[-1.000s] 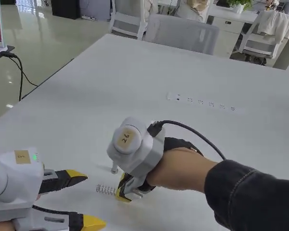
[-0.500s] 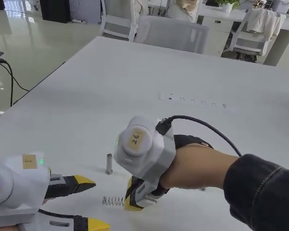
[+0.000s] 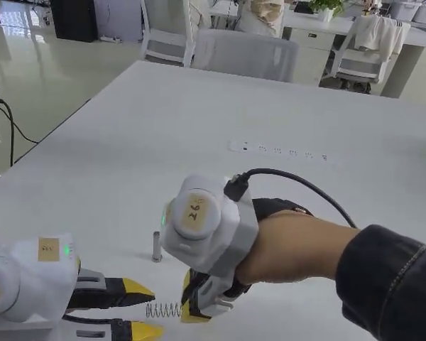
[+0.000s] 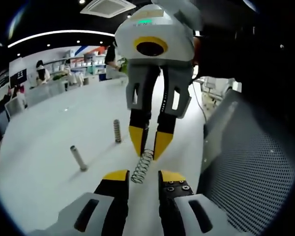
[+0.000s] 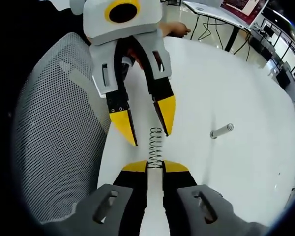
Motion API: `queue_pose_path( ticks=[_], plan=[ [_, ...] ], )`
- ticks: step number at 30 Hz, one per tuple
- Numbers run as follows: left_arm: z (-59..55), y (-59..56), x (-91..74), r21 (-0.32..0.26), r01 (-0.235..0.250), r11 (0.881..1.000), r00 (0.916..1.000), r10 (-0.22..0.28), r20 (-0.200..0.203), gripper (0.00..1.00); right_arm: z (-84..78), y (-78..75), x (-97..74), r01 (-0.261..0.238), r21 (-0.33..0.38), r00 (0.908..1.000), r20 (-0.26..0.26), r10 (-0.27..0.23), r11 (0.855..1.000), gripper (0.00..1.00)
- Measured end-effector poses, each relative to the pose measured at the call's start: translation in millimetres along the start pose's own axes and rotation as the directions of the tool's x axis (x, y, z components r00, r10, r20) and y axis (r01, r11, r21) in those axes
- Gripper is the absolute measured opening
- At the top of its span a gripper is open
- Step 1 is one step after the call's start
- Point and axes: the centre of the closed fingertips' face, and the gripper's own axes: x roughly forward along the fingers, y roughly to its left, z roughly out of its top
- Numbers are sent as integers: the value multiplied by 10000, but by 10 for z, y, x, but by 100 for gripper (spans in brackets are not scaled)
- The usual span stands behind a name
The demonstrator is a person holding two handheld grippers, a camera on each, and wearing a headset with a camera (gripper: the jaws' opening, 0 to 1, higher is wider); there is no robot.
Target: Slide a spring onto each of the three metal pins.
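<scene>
Head view: the right gripper (image 3: pixel 190 311) pinches the right end of a spring (image 3: pixel 163 310), just near of a bare upright pin (image 3: pixel 157 247) on the bench (image 3: pixel 199 128). Left gripper view: the left gripper (image 4: pixel 142 176) stands narrowly parted around the spring's free end. Right gripper view: its jaws clamp the spring.

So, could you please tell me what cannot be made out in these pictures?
- Head view: the right gripper and the hand hide the table behind them. The bottom edge cuts off the left gripper.
- Right gripper view: its own jaws cover the near end of the spring.
- Left gripper view: the far spring-wrapped pin is too small to judge its seating.
</scene>
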Motion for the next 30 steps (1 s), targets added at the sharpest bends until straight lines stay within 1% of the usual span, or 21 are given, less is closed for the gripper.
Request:
queue_pose_path(
  ticks=[6, 12, 20, 30],
  plan=[
    [-7, -23, -3, 155, 76, 9999, 10000, -75, -64, 9, 32, 47, -22, -71, -53, 10000, -21, 71, 10000, 8],
    [-39, -49, 2, 286, 188, 9994, 9996, -182, -234, 4, 65, 100, -59, -246, 42, 9997, 14, 246, 9997, 8],
    [-61, -70, 10, 438, 260, 9987, 9991, -245, -344, 3, 147, 106, -129, -353, 362, 9987, 368, 339, 9987, 8],
    [-53, -87, 13, 472, 327, 9983, 9990, -313, -305, 2, 364, 116, -246, -279, 362, 9936, 1108, 237, 9990, 8]
  ],
)
